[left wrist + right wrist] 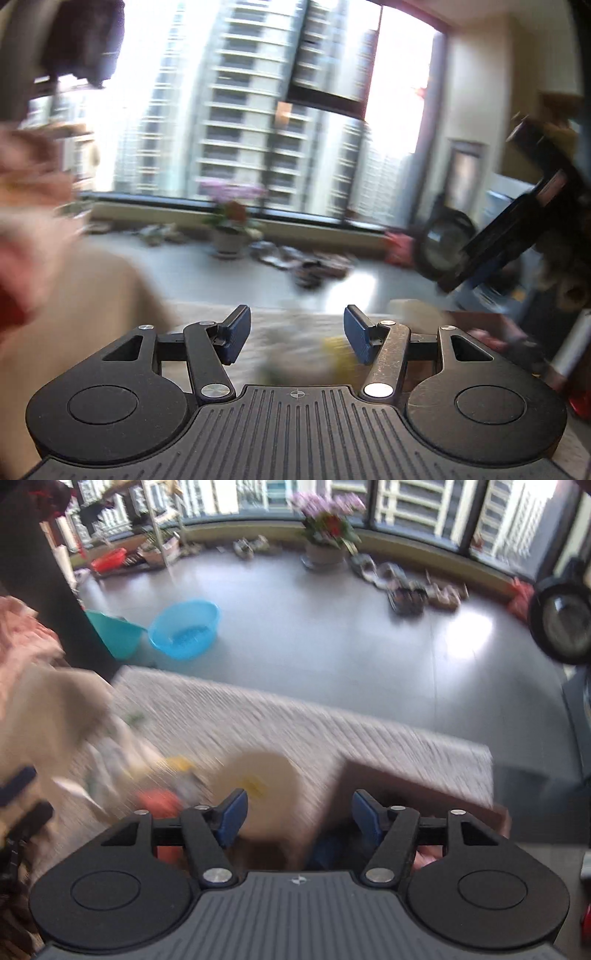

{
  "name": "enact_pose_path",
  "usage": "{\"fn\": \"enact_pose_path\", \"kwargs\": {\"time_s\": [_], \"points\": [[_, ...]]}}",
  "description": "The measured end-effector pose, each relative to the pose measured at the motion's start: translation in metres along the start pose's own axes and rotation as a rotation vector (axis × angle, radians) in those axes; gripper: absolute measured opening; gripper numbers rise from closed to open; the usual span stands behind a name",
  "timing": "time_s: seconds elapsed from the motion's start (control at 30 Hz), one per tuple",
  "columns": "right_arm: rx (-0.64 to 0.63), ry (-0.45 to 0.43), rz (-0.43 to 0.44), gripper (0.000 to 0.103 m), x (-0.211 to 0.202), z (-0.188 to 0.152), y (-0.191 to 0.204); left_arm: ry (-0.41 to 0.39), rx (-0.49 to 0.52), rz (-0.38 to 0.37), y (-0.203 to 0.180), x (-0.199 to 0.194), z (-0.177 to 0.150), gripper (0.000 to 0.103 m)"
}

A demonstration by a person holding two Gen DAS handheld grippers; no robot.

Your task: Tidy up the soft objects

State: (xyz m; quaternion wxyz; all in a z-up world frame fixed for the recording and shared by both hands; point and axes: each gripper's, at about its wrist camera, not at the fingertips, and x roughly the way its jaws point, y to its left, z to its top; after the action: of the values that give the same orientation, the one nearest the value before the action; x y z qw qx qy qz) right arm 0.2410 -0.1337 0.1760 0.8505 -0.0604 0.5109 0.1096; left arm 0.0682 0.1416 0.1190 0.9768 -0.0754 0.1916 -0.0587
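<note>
Both views are blurred by motion. My left gripper is open and empty above a grey woven mat, with blurred white and yellow soft items below it. My right gripper is open and empty above a round cream soft item. A brown cardboard box lies under its right finger, with dark blue cloth inside. Beige and pink fabric is piled at the left. Red and yellow soft items lie on the mat. The right gripper also shows in the left wrist view.
Two blue plastic basins stand on the grey floor beyond the mat. A potted flower and several shoes line the window wall. A dark pillar stands at the left.
</note>
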Motion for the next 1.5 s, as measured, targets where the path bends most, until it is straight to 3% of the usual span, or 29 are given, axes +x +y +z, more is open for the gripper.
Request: {"fn": "enact_pose_path", "kwargs": {"time_s": [0.07, 0.17, 0.23, 0.37, 0.4, 0.47, 0.7, 0.77, 0.8, 1.07, 1.13, 1.2, 1.27, 1.3, 1.5], "points": [[-0.027, -0.035, 0.025, 0.067, -0.002, 0.019, 0.029, 0.000, -0.034, 0.071, 0.023, -0.003, -0.013, 0.061], [-0.062, -0.041, 0.078, 0.068, 0.013, 0.052, 0.073, 0.035, -0.082, 0.119, 0.047, 0.002, -0.028, 0.061], [-0.075, 0.003, 0.134, 0.068, 0.035, 0.072, 0.101, 0.057, -0.085, 0.112, 0.055, 0.008, -0.037, 0.050], [-0.055, 0.156, 0.234, 0.067, 0.095, 0.102, 0.158, 0.100, -0.053, 0.107, 0.049, 0.023, -0.052, 0.050], [-0.055, 0.187, 0.245, 0.066, 0.110, 0.106, 0.170, 0.114, -0.060, 0.100, 0.050, 0.023, -0.056, 0.050], [-0.076, 0.230, 0.225, 0.050, 0.140, 0.111, 0.193, 0.136, -0.066, 0.095, 0.049, 0.027, -0.060, 0.050], [-0.059, 0.268, 0.106, 0.041, 0.205, 0.118, 0.208, 0.153, -0.092, 0.065, 0.058, 0.015, -0.074, 0.050], [-0.075, 0.277, 0.124, 0.020, 0.210, 0.116, 0.209, 0.159, -0.096, 0.068, 0.059, 0.015, -0.074, 0.050], [-0.077, 0.274, 0.146, 0.018, 0.211, 0.113, 0.210, 0.157, -0.098, 0.068, 0.059, 0.017, -0.075, 0.050], [-0.201, 0.404, 0.268, 0.017, 0.197, 0.073, 0.229, 0.170, -0.088, 0.076, 0.056, 0.018, -0.074, 0.050], [-0.236, 0.378, 0.282, 0.017, 0.186, 0.072, 0.231, 0.162, -0.093, 0.079, 0.058, 0.016, -0.075, 0.050], [-0.243, 0.309, 0.234, 0.021, 0.177, 0.080, 0.225, 0.156, -0.097, 0.086, 0.060, 0.015, -0.077, 0.050], [-0.176, 0.286, 0.180, 0.055, 0.179, 0.092, 0.213, 0.159, -0.102, 0.090, 0.061, 0.016, -0.079, 0.050], [-0.125, 0.285, 0.157, 0.063, 0.184, 0.096, 0.205, 0.163, -0.107, 0.088, 0.061, 0.015, -0.078, 0.050], [-0.026, 0.331, 0.142, 0.073, 0.213, 0.096, 0.197, 0.142, -0.117, 0.082, 0.064, 0.012, -0.077, 0.050]]}}
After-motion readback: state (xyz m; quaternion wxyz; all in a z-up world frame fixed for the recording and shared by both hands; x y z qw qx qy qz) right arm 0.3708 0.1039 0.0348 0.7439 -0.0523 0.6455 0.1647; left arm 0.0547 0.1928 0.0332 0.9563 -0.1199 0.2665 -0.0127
